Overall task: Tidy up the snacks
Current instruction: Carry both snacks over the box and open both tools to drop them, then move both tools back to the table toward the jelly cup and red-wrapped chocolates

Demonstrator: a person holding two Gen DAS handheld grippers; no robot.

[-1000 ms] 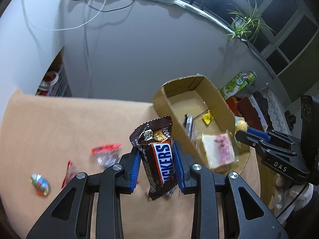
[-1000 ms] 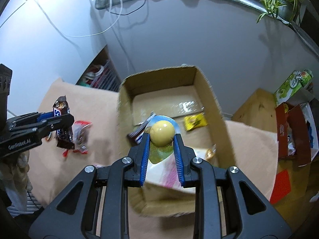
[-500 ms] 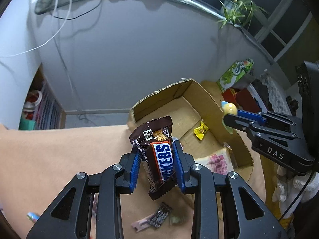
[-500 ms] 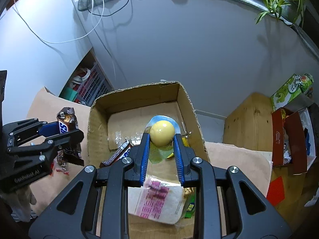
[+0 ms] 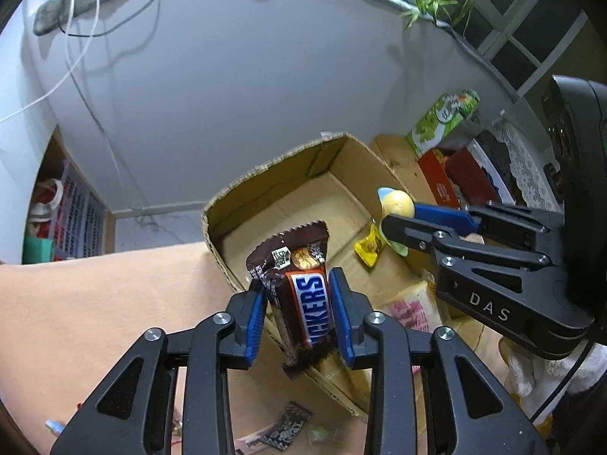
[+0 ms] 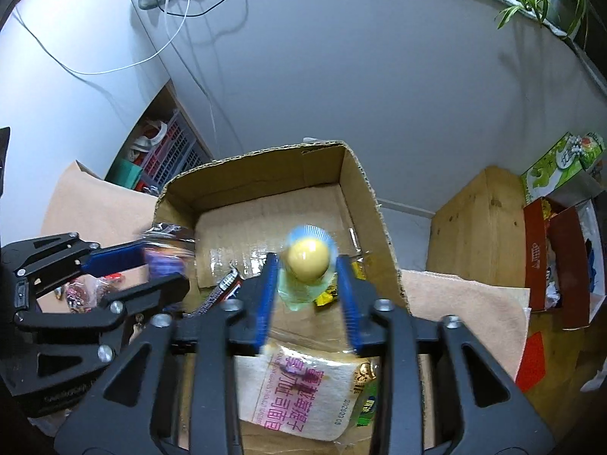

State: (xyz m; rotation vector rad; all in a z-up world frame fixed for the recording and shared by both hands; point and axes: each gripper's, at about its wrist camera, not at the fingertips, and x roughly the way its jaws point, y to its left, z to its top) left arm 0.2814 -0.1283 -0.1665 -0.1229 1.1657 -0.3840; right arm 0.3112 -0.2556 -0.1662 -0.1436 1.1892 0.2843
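The left gripper [image 5: 299, 314] pinches a brown Snickers bar [image 5: 303, 295] upright over the near wall of the open cardboard box [image 5: 265, 189]. The right gripper [image 6: 309, 288], jaws spread, has a round yellow wrapped candy [image 6: 306, 264] between its fingers above the box.

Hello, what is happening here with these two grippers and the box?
A person is sorting snacks into a cardboard box. The left gripper is shut on a Snickers bar, held over the box's near wall. The right gripper, above the box, has its fingers apart around a wrapped yellow ball candy; the blur hides whether they touch it. A pink-printed packet and a small yellow packet lie inside.
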